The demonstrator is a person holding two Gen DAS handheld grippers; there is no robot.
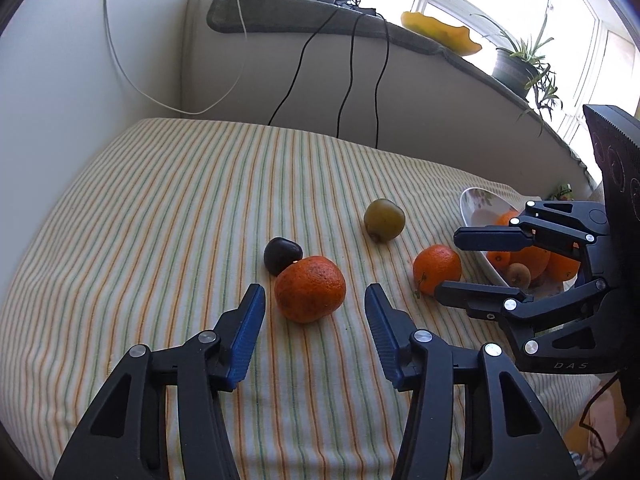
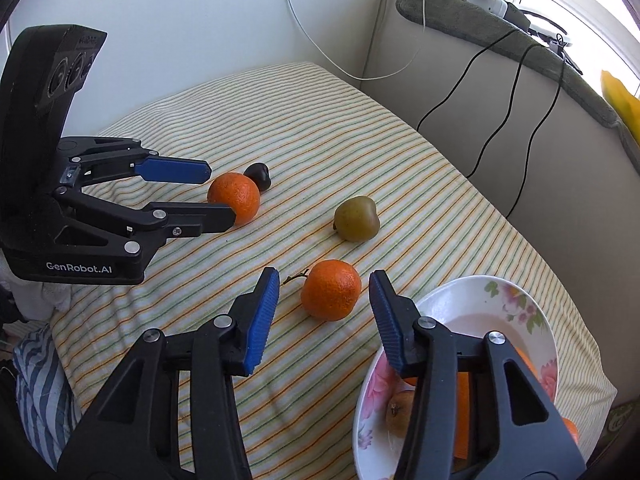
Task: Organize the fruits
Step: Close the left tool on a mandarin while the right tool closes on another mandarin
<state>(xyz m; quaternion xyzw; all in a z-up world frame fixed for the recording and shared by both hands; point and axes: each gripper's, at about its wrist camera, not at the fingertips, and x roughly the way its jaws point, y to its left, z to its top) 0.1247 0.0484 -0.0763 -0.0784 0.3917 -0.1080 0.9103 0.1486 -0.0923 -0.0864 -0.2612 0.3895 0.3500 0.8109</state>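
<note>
4 fruits are lying loose on the striped cloth [image 1: 168, 208], and I am judging that gathering them into the floral bowl [image 2: 516, 308] is well under way, since oranges and a small brown fruit are already sitting in it. I am holding my left gripper [image 1: 315, 300] wide, its blue pads flanking the larger orange [image 1: 310, 289] without touching it. My right gripper [image 2: 324, 292] is also gaping, empty, its fingers standing either side of the stemmed orange [image 2: 331, 290], which is lying just beside the bowl's rim.

Both claws are lining up for a grasp, I think. Next, each is needing to ease forward until the fruit is sitting between the pads, then close gently and lift toward the bowl at my right.

Looking at the fruit: the larger orange is showing dark speckles and a slightly flattened shape, and it is touching a dark plum-like fruit [image 1: 282, 255] behind it, so closing may be nudging that one. A dull green fruit [image 1: 384, 220] is lying apart, farther back. Both oranges are looking round and likely to roll.
</note>
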